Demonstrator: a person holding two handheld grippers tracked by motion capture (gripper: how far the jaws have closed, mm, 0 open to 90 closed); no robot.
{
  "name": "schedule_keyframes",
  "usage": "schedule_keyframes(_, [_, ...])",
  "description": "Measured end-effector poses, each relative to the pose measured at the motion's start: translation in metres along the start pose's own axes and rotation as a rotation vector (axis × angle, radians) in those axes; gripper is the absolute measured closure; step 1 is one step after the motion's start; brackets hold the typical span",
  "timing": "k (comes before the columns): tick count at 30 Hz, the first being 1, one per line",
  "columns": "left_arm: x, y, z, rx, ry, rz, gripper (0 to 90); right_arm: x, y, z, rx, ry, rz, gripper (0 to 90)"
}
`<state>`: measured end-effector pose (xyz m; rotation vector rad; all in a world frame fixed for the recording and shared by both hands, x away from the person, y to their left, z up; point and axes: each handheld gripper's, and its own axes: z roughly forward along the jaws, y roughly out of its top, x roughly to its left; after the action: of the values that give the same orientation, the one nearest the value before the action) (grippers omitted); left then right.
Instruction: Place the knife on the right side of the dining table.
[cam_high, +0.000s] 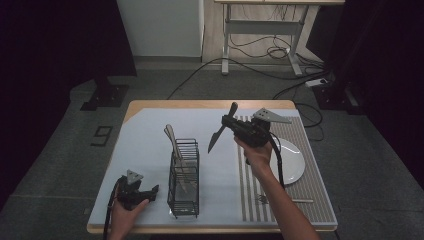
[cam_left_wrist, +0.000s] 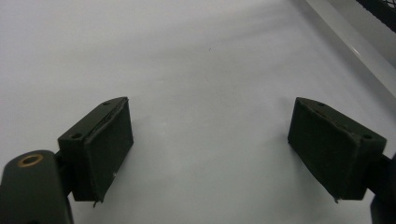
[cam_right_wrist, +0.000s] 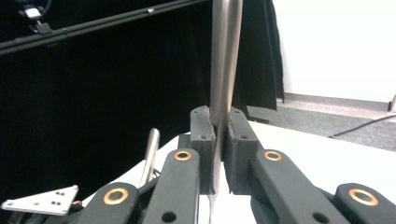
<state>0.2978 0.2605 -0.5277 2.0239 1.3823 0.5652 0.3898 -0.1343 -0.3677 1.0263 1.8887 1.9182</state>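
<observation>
The wire rack stands near the front of the table, and everything else is placed from it. To its right and farther back, raised off the table, the right tool is clamped on a knife: in the right gripper view the pads are pressed flat against the metal shaft, which runs up out of the picture, so its end is cut off there. In the high view the knife slants, blade tip pointing down toward the rack's upper right corner and handle end up and back. Two pale utensil handles lean out of the rack's back half (their lower ends are lost behind the wires, so what kind they are cannot be told). To the rack's left, just beside its front corner, the left tool rests low at the table edge, its jaws spread wide with nothing but bare table surface between the pads. Well to the rack's right a white plate lies on a striped mat, partly covered by the person's forearm; a fork lies on the mat too, hard to make out.
</observation>
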Motion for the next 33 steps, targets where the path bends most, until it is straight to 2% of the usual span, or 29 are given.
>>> schedule_keyframes(5, [0.000,0.000,0.000,0.000,0.000,-0.001,13.6,-0.006,-0.005,0.002,0.014,-0.026,-0.004,83.8])
schedule_keyframes(8, [0.000,0.000,0.000,0.000,0.000,-0.001,13.6,-0.010,-0.008,0.003,0.029,-0.055,-0.027,83.8])
schedule_keyframes(14, [0.000,0.000,0.000,0.000,0.000,-0.001,13.6,-0.016,-0.009,0.004,0.029,-0.090,-0.034,83.7])
schedule_keyframes(20, [0.000,0.000,0.000,0.000,0.000,-0.001,13.6,-0.028,-0.012,0.003,0.031,-0.135,-0.022,83.7])
schedule_keyframes(25, [0.000,0.000,0.000,0.000,0.000,-0.001,13.6,-0.034,-0.014,0.003,0.032,-0.150,-0.018,83.7])
schedule_keyframes(30, [0.000,0.000,0.000,-0.002,0.000,-0.003,13.6,-0.048,-0.015,0.004,0.021,-0.181,0.004,83.7])
schedule_keyframes(33, [0.000,0.000,0.000,-0.001,0.000,-0.003,13.6,-0.051,-0.015,0.005,0.023,-0.191,0.006,83.6])
